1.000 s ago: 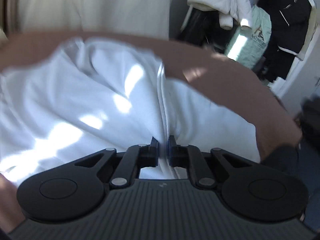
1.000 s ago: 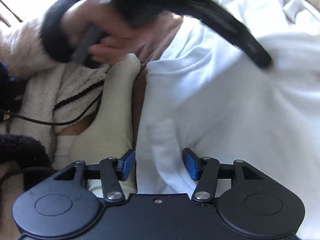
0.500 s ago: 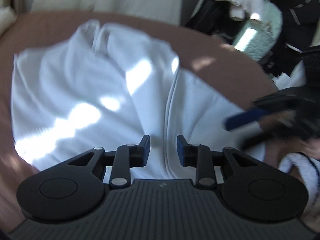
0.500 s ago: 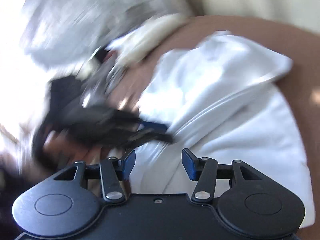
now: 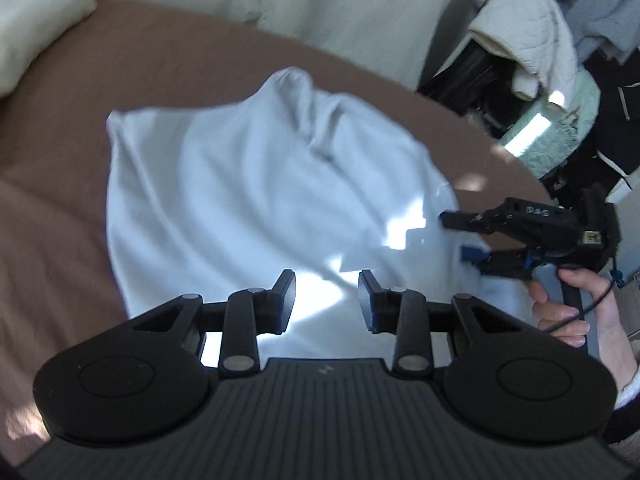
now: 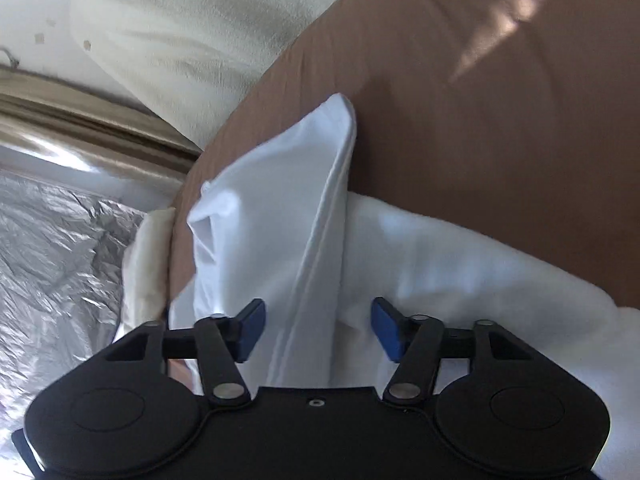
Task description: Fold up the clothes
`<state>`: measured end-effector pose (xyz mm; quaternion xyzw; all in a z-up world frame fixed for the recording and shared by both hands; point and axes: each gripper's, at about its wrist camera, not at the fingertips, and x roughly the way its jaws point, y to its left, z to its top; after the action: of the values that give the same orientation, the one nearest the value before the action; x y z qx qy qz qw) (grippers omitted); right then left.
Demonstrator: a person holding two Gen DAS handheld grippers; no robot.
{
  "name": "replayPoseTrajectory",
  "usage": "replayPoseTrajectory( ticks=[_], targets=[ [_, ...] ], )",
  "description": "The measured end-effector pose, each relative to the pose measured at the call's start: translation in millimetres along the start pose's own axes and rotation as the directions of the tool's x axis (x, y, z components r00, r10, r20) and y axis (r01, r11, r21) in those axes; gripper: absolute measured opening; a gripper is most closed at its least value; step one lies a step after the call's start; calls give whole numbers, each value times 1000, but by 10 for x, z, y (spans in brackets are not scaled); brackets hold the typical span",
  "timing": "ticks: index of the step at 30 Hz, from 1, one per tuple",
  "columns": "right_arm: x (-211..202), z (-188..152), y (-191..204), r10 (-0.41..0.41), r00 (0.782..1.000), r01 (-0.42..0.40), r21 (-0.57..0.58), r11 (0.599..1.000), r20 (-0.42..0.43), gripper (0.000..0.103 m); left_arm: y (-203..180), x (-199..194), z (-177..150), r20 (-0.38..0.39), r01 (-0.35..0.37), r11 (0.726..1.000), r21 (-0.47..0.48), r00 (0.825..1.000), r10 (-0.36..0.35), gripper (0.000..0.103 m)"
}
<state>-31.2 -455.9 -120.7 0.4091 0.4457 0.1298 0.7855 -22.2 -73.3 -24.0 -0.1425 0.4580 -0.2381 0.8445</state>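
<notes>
Left tool now unclamped, garment released

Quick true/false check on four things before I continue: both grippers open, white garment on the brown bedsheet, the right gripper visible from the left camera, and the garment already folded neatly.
1. The left gripper is shut on the white garment. False: its jaws stand apart, gripping nothing.
2. The garment lies on the brown bedsheet. True.
3. The right gripper shows in the left wrist view, at the garment's right edge. True.
4. The garment is folded into a neat flat rectangle. False: it is rumpled, with a raised ridge in the right wrist view.
</notes>
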Motion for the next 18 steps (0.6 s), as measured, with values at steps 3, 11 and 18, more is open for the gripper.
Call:
replayPoseTrajectory(
  ticks=[3, 11, 18],
  targets=[
    [73, -12, 181, -14, 999, 20, -186, 982, 32, 25, 71, 100, 122, 18, 89, 994, -59, 996, -88, 33],
    [-260, -299, 1085, 211, 972, -94, -654, 751, 102, 7, 213, -128, 393, 197, 162, 984, -75, 970, -144, 33],
    [-23, -1006, 1299, 188, 981, -148, -825, 546, -51, 7, 239, -236, 376, 240, 249, 966, -64, 944, -227, 33]
  ],
)
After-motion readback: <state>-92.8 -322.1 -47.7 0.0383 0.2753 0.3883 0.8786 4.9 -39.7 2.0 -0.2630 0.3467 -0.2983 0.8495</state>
